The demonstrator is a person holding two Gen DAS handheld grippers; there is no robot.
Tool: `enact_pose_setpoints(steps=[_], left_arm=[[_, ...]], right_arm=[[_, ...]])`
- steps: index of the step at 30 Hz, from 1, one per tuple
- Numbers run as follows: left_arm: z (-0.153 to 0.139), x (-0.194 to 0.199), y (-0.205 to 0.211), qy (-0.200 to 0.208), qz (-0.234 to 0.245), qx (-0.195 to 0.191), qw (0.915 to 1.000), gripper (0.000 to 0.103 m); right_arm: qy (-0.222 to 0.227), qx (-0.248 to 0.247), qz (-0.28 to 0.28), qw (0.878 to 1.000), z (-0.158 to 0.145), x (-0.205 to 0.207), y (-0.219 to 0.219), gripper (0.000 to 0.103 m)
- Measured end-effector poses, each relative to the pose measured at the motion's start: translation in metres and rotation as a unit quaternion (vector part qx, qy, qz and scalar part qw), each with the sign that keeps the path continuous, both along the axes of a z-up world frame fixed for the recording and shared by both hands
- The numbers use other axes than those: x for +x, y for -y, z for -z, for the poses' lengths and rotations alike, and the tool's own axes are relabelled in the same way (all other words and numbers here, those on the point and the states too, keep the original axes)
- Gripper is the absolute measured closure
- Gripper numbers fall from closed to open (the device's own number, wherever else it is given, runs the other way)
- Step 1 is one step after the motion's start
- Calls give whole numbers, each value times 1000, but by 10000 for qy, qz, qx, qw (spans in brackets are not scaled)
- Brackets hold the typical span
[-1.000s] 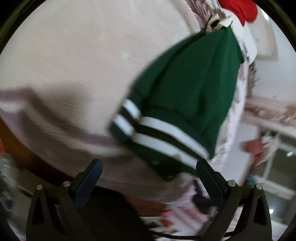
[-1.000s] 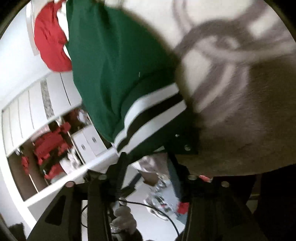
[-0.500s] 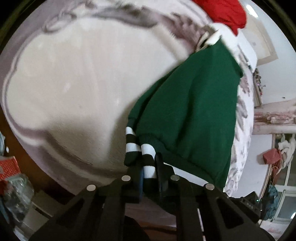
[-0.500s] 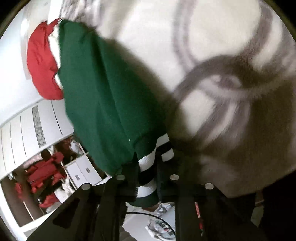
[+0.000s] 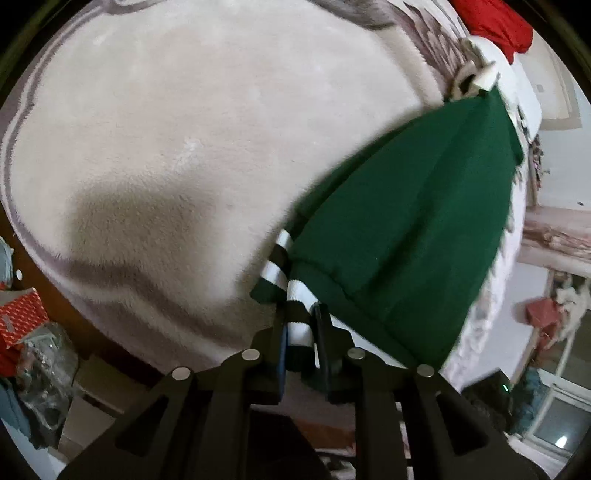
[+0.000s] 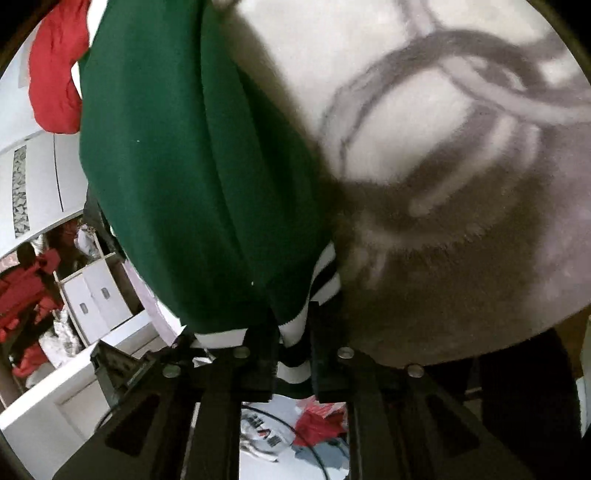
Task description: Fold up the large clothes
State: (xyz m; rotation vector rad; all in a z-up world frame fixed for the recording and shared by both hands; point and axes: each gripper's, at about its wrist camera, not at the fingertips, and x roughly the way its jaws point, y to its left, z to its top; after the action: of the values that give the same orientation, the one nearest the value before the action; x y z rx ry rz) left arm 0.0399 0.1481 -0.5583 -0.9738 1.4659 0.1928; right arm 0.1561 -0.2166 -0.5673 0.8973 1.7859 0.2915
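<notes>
My left gripper and right gripper, jaws easing open, each pinch the striped ribbed hem of the green sweater, draped over a plush cream blanket; its collar is blurred, perhaps folded under.

The sweater is a deep plain green, and its ribbed cuff carries white and black stripes; the same green body and striped band show in the right wrist view. The blanket beneath it is cream-white plush with curling grey-mauve lines and a grey-mauve border. A bright red garment lies at the far end, plain in colour. The left claw and right claw are matt black with small silver bolts, the left one showing a blue pad. A box off the bed is red with a fine white pattern.
</notes>
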Motion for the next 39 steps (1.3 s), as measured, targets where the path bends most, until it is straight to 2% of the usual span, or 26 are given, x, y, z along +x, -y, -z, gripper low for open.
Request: enact_pose_setpoints(steps=[2, 3, 4, 5, 6, 9, 10, 11, 12, 13, 14, 15, 17, 19, 22, 23, 25, 27, 28, 29, 30, 31, 32, 35, 37, 39], left_arm=[[-5, -4, -1, 19, 63, -258, 9996, 84], [-5, -6, 0, 18, 111, -339, 9994, 82], [-4, -7, 1, 47, 173, -458, 9988, 73], [0, -7, 3, 84, 230, -543, 9982, 59], [-2, -5, 8, 62, 263, -523, 9983, 54], [9, 7, 17, 58, 395, -307, 9987, 53], [9, 10, 19, 101, 370, -75, 9992, 54], [2, 12, 19, 240, 304, 174, 9991, 76], [-6, 16, 20, 303, 309, 369, 9984, 90], [-14, 18, 20, 324, 345, 474, 9978, 95], [-28, 20, 19, 454, 301, 595, 9967, 96], [-39, 20, 16, 578, 240, 662, 9958, 96], [-60, 23, 7, 791, 201, 747, 9939, 96], [-59, 25, -4, 811, 233, 843, 9929, 96], [-13, 26, -24, 314, 338, 963, 9943, 94], [5, 23, -33, 144, 209, 666, 9975, 94], [5, 21, -42, 178, -26, 213, 9996, 91], [-5, 20, -47, 261, -15, -150, 9995, 91], [-10, 18, -48, 261, -2, -313, 9992, 91], [-14, 16, -50, 250, 4, -411, 9988, 88], [-17, 14, -51, 226, 35, -477, 9986, 86], [-18, 14, -52, 204, 95, -477, 9986, 81], [-16, 16, -52, 142, 234, -404, 9988, 73], [-4, 25, -49, -137, 539, 64, 9984, 69], [1, 36, -43, -137, 776, 363, 9962, 69], [1, 42, -38, -125, 935, 618, 9936, 62]], right_arm=[[-145, 181, -158, 9996, -1, 4, 12, 65], [-197, 275, -148, 9993, -4, 6, 18, 63], [-202, 323, -108, 9992, -4, 6, 28, 58], [-176, 305, -107, 9993, -7, 7, 36, 52], [-155, 277, -111, 9994, -6, 6, 42, 51], [-139, 267, 40, 9995, -5, 14, 40, 49], [-149, 341, 107, 9992, -4, 17, 36, 49], [-130, 506, 156, 9985, -1, 19, 33, 49], [-82, 610, 149, 9980, 1, 23, 26, 49], [-31, 598, 130, 9981, 3, 24, 23, 51], [38, 423, 154, 9990, 1, 23, 19, 74], [40, 296, 151, 9994, -1, 22, 17, 84], [194, 353, 323, 9987, -11, 15, 21, 86], [392, 488, 301, 9976, -24, 10, 16, 88], [382, 346, -206, 9985, -14, 3, 5, 89], [182, 289, -416, 9986, 0, 1, -2, 89], [-94, 487, -360, 9981, 21, 0, -5, 87], [-180, 672, -411, 9967, 22, 5, -1, 75], [-88, 731, -405, 9965, 19, 6, 3, 65], [116, 726, -365, 9966, 15, 7, 15, 46], [271, 659, -346, 9969, 14, 7, 24, 36], [389, 595, -345, 9969, 15, 8, 30, 19], [422, 709, -344, 9960, 21, 9, 35, 17], [197, 1220, -300, 9919, 54, 16, 31, 17], [188, 1603, -437, 9859, 72, 23, 13, 14], [257, 1828, -552, 9813, 77, 30, -9, 13]])
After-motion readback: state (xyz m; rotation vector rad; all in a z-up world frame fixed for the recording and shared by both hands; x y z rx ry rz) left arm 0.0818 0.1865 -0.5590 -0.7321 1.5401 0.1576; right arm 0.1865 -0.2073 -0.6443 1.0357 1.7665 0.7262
